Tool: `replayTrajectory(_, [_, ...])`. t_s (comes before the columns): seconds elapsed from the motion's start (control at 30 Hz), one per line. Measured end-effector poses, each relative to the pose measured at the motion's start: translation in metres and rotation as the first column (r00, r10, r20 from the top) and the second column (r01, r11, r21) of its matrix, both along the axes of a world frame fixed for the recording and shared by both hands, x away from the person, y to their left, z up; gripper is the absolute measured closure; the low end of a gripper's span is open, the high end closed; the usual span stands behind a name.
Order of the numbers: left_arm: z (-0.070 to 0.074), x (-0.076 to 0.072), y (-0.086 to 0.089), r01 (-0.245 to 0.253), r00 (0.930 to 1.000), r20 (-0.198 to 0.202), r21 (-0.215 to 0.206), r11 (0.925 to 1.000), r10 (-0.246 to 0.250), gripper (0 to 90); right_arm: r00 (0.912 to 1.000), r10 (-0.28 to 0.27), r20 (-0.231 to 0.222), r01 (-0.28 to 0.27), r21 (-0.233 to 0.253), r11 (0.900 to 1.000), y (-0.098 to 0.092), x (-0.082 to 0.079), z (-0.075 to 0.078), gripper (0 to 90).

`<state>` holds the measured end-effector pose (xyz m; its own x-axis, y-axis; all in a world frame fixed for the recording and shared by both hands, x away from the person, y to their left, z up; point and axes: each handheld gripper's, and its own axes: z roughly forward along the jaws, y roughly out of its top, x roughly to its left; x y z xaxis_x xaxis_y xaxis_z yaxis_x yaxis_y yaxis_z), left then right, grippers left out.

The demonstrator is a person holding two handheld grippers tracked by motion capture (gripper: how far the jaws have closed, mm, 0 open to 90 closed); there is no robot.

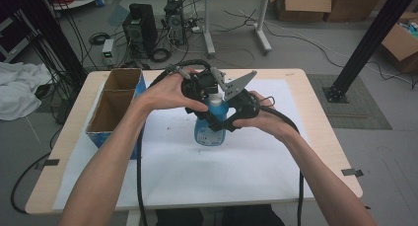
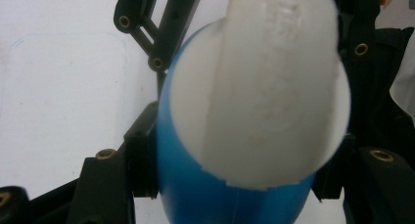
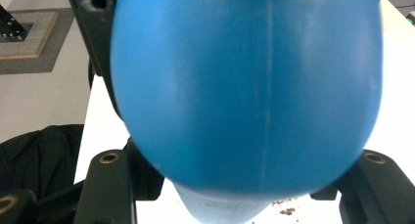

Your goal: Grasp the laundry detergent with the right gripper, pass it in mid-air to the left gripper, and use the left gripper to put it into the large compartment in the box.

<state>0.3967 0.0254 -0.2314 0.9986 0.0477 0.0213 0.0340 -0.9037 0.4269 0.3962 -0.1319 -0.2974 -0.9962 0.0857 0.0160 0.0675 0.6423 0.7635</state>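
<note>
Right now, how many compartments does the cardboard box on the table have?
2. The cardboard box sits at the table's left edge: far compartment, near compartment. Both look empty, though their floors are partly hidden.

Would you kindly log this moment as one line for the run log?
object: blue bottle upright on white mat | left gripper: around cap end | right gripper: around body | box: open, left
</note>
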Motion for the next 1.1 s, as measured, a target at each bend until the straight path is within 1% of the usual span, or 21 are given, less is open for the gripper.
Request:
replayTrajectory(0.13, [0.0,0.0,0.0,-0.002,1.0,0.002,0.004,1.0,0.002,37.6,1.0,0.001,0.0,-0.001,-0.001,1.0,-0.001,0.0,-0.001,37.1])
replayTrajectory(0.37, [0.0,0.0,0.001,-0.006,1.0,0.002,0.004,1.0,0.006,37.6,0.9999,-0.004,-0.011,0.004,0.0,1.0,-0.002,0.0,-0.002,30.9])
replayTrajectory(0.63, [0.0,0.0,0.003,-0.011,0.9999,0.003,0.005,0.9999,0.011,37.6,0.9999,-0.003,-0.012,0.003,-0.004,1.0,-0.003,-0.001,-0.003,29.1])
replayTrajectory(0.77, [0.001,0.0,0.003,-0.017,0.9999,0.002,0.004,0.9999,0.017,37.6,0.9998,-0.009,-0.019,0.009,-0.005,1.0,-0.006,-0.001,-0.004,26.7])
replayTrajectory(0.8, [0.001,0.0,0.004,-0.023,0.9997,0.002,0.004,0.9997,0.023,37.6,0.9997,-0.02,-0.016,0.02,-0.006,1.0,-0.007,-0.001,-0.004,23.4])
replayTrajectory(0.9, [0.003,0.0,0.006,-0.037,0.9993,-0.001,0.004,0.9993,0.037,37.6,0.9989,-0.039,-0.026,0.039,-0.006,0.999,-0.01,-0.001,-0.004,17.6])
replayTrajectory(0.93, [0.003,0.0,0.006,-0.037,0.9993,-0.001,0.004,0.9993,0.037,37.6,0.9989,-0.039,-0.026,0.039,-0.006,0.999,-0.01,-0.001,-0.004,17.6])
replayTrajectory(0.97, [0.003,0.0,0.007,-0.044,0.999,-0.003,0.003,0.999,0.044,37.6,0.9986,-0.041,-0.033,0.041,-0.008,0.999,-0.011,-0.001,-0.004,15.8])
replayTrajectory(1.0, [0.005,0.0,0.008,-0.053,0.9986,-0.004,0.005,0.9986,0.053,37.6,0.9983,-0.045,-0.039,0.044,-0.021,0.999,-0.014,-0.001,-0.003,15.4])
replayTrajectory(1.03, [0.005,0.0,0.008,-0.053,0.9986,-0.004,0.005,0.9986,0.053,37.6,0.9983,-0.045,-0.039,0.044,-0.021,0.999,-0.014,-0.001,-0.003,15.4])
replayTrajectory(1.1, [0.008,0.0,0.01,-0.064,0.9979,-0.003,0.006,0.9979,0.064,37.6,0.9977,-0.053,-0.041,0.051,-0.048,0.998,-0.017,-0.001,-0.002,15.4])
